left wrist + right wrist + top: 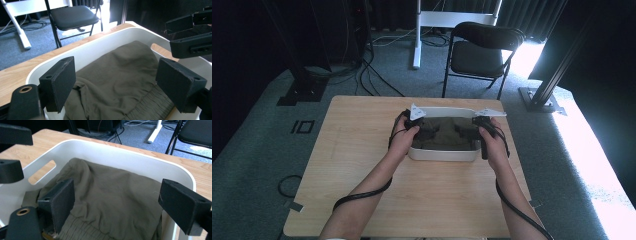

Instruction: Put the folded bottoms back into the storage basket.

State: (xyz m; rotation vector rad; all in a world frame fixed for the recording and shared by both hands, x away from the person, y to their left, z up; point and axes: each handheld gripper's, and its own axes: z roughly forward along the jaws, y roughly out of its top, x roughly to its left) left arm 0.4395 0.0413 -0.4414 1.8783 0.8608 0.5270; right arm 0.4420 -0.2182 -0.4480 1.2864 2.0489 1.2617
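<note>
An olive-green folded garment [444, 133] lies inside a white plastic bin [443, 154] on the wooden table. In the left gripper view the cloth [120, 77] sits below and beyond the wide-apart jaws of my left gripper [116, 85], which is open with nothing pinched. In the right gripper view the same cloth [112, 195] fills the bin [105, 150], and my right gripper [117, 205] is open above it, free of the fabric. From above, the left gripper [418, 125] hovers at the bin's left end and the right gripper [472, 127] at its right end.
The bin stands at the far middle of the light wooden table [362, 150]. A black folding chair [479, 52] and a white stand leg [417, 35] are on the carpet behind the table. Cables trail from both grippers along the forearms.
</note>
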